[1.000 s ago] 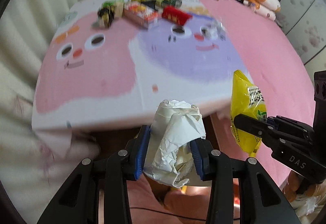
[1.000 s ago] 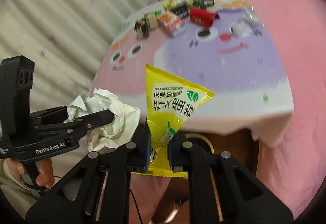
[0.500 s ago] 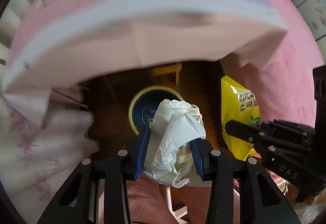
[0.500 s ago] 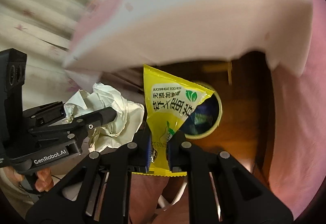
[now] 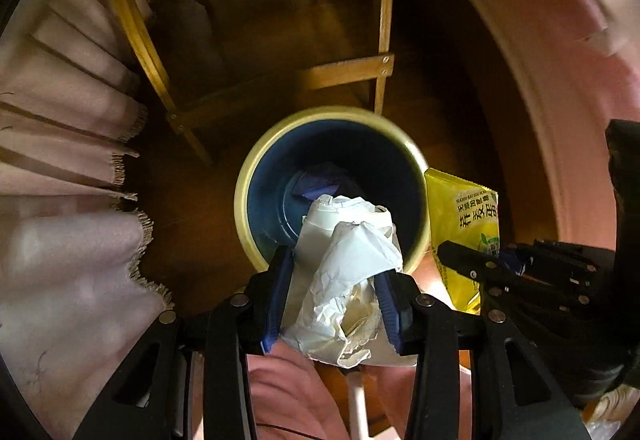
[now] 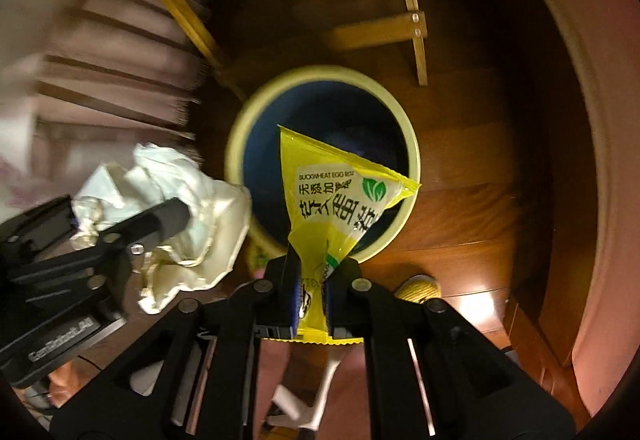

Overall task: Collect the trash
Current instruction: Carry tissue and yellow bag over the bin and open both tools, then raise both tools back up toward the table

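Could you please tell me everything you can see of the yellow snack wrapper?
The wrapper is a glossy yellow plastic packet, flattened and creased, printed with a green leaf logo, black Chinese characters and "BUCKWHEAT EGG". Its serrated bottom edge sits below the right gripper, whose jaws pinch its lower part. It stands upright, its top corner torn or folded to a point, over the bin. Nothing else touches it.

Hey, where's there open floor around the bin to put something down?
Bare wood floor lies right of the bin, up to the pink bedding. Left is crowded: wooden frame legs and the fringed curtain. Inside the bin, something dark already lies at the bottom.
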{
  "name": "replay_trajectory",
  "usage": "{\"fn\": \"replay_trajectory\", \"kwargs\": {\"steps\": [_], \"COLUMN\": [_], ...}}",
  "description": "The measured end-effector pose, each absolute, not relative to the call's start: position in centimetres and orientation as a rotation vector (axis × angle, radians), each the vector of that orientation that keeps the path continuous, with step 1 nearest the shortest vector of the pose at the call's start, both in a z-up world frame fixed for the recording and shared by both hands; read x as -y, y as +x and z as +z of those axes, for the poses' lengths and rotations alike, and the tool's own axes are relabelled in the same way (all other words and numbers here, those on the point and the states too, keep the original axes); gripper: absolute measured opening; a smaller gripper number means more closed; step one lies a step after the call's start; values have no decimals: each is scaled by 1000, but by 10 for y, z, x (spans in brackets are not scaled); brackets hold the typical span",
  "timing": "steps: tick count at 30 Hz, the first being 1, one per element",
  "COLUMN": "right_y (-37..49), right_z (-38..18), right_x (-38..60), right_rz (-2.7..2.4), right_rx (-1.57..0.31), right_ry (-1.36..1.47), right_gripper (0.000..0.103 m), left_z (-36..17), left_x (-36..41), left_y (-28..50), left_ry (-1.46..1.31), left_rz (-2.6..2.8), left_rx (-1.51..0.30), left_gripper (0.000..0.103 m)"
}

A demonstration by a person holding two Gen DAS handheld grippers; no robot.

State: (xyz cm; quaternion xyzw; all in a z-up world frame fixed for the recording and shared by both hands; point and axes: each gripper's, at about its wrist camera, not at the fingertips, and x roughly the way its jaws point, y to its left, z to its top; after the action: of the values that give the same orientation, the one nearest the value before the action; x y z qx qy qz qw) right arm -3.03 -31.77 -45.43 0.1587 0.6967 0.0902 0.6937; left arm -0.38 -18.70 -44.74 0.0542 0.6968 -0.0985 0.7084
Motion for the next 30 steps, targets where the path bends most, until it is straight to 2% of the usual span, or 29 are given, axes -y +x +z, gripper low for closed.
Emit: {"fn": "replay_trajectory", "kwargs": {"steps": [4, 7, 9, 10, 12, 14, 15, 30], "right_y": [-17, -5, 0, 2, 5, 6, 5, -24], "right_z": [-493, -509, -516, -518, -516, -509, -506, -435], "right_x": [307, 295, 293, 292, 288, 288, 288, 300], "right_rz": [179, 174, 169, 173, 173, 162, 162, 164], "right_rx": [-1579, -1593, -1601, -1598, -1586, -1575, -1576, -1521], "right_ry": [313, 298, 308, 319, 337, 338, 349, 423], "right_gripper": [11, 21, 36, 39, 57, 62, 63, 64], "left_z": [-476, -489, -494, -496, -495, -493, -490, -430], "left_x": [181, 165, 159, 151, 146, 138, 134, 107], "left_y": [4, 15, 18, 18, 18, 18, 18, 13], "left_ry": [145, 147, 153, 158, 169, 165, 160, 166], "left_rz": [-231, -252, -260, -263, -259, -249, -244, -199], "left_rx": [-1544, -1542, -1556, -1558, -1559, -1550, -1546, -1514], "left_gripper": [46, 49, 51, 51, 60, 68, 71, 71]}}
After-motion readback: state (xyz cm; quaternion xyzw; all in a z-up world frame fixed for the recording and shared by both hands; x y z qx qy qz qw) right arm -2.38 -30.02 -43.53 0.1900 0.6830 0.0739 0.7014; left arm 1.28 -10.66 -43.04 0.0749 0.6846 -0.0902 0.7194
